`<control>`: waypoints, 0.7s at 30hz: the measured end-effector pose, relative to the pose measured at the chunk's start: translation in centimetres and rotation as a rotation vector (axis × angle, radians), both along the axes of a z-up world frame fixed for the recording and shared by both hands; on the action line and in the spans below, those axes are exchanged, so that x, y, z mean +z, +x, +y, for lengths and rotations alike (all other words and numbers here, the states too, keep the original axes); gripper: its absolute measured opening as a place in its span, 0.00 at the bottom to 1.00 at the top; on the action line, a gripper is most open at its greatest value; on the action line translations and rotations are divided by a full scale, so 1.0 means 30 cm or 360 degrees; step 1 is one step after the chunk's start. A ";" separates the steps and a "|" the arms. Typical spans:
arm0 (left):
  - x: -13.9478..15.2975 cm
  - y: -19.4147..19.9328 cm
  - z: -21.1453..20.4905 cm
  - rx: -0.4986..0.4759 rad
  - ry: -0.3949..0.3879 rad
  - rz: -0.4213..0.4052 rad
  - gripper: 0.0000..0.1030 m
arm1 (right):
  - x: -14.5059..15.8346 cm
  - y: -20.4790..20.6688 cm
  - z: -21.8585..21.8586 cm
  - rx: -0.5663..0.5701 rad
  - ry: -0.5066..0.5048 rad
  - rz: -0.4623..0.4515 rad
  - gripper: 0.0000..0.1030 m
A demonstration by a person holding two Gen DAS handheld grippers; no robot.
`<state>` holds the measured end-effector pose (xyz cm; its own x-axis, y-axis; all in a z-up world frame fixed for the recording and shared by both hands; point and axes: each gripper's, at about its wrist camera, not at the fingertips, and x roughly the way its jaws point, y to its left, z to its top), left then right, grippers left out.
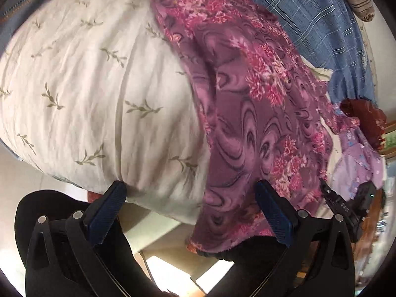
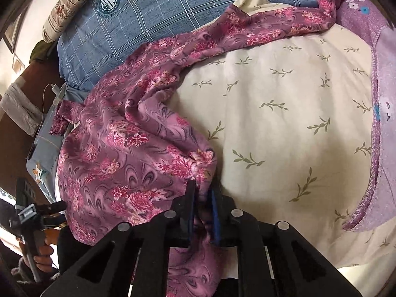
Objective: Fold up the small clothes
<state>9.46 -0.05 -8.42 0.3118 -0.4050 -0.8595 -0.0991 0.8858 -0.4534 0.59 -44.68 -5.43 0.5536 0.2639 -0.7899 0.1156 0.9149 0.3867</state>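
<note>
floral purple garment (image 2: 128,148): mauve swirls, pink flowers
cream bedsheet (image 2: 284,128): olive leaf sprigs
blue checked pillow (image 2: 153,12): white grid lines
lilac cloth (image 2: 386,123): small flowers

The lower hem of the purple floral garment (image 2: 128,148) is hidden behind the right gripper (image 2: 203,200) and cut off by the bottom edge. A lilac garment (image 2: 386,79) is cut off at the right edge. The emblem's lettering on the blue checked pillow (image 2: 138,19) is too small to be read. Whatever lies beneath the bed sheet (image 1: 86,86) is blurred.
</note>
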 end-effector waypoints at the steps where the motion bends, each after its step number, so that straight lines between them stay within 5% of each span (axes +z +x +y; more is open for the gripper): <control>1: 0.014 -0.002 -0.003 0.0036 0.0021 -0.0031 0.97 | -0.001 0.002 0.000 -0.0001 0.0006 0.0000 0.12; 2: 0.039 -0.007 0.001 0.0066 0.0047 -0.0081 0.78 | 0.000 0.010 0.005 0.0002 0.0005 0.0001 0.12; 3: 0.062 -0.006 0.002 0.0055 0.0054 -0.0139 0.22 | 0.002 0.015 0.009 0.0006 -0.0001 0.0003 0.11; 4: 0.093 0.003 0.005 -0.0018 -0.0022 -0.0177 0.02 | 0.009 0.016 0.014 0.0014 -0.0006 -0.0001 0.10; 9: 0.267 -0.047 0.092 0.0085 0.0052 -0.0285 0.00 | 0.072 0.007 0.047 0.0093 0.0066 -0.0070 0.07; 13: 0.372 -0.118 0.131 0.0180 0.0740 -0.0381 0.00 | 0.085 -0.007 0.075 0.0134 0.0087 -0.0055 0.07; 19: 0.282 -0.060 0.130 -0.0066 0.0467 -0.0359 0.10 | 0.022 0.015 0.054 0.0059 0.0124 0.0061 0.10; 21: 0.234 0.007 0.108 -0.0065 0.0276 -0.0315 0.36 | 0.022 0.015 0.062 0.0057 0.0109 0.0076 0.11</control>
<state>9.67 3.20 -1.39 0.4670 -0.2727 -0.8412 0.0136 0.9534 -0.3015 1.05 -42.82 -4.77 0.5047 0.3375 -0.7946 0.1029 0.8904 0.4435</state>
